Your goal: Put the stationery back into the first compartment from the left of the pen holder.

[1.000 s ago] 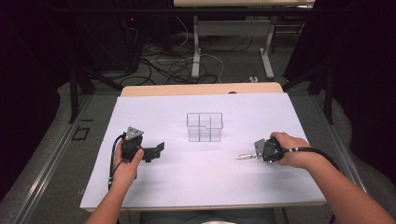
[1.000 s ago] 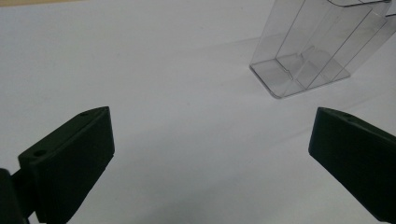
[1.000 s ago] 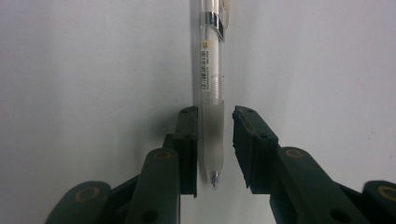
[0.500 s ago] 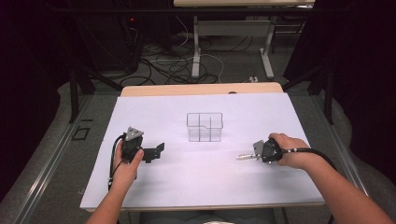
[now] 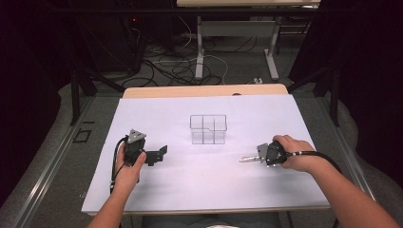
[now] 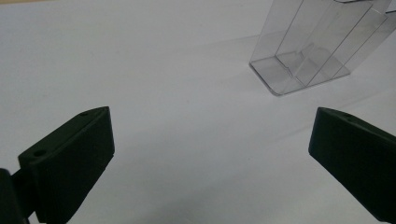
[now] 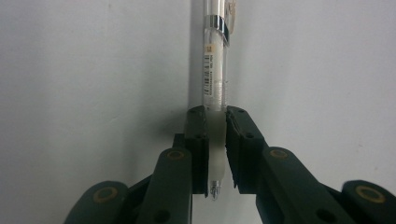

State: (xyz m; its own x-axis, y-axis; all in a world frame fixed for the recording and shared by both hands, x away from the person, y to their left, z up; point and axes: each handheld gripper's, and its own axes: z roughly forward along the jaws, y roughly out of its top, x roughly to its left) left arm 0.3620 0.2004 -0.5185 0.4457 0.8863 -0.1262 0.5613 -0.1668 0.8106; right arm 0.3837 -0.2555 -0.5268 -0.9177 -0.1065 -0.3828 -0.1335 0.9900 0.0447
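- One pen (image 7: 215,79), clear-barrelled, lies on the white table (image 5: 199,185) at the right, pointing toward the middle.
- One right gripper (image 7: 215,154): its jaws have just been closing and now clamp the pen near its tip.
- One left gripper (image 5: 159,153): jaws wide apart, nothing between them, low over the table at the left.
- One clear box (image 5: 208,129) with compartments stands mid-table, between the two grippers and well apart from the pen.

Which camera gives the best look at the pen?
The right gripper view: the pen fills the frame, clamped between the jaws, its label readable. In the high view it is a small pale sliver beside the right gripper.
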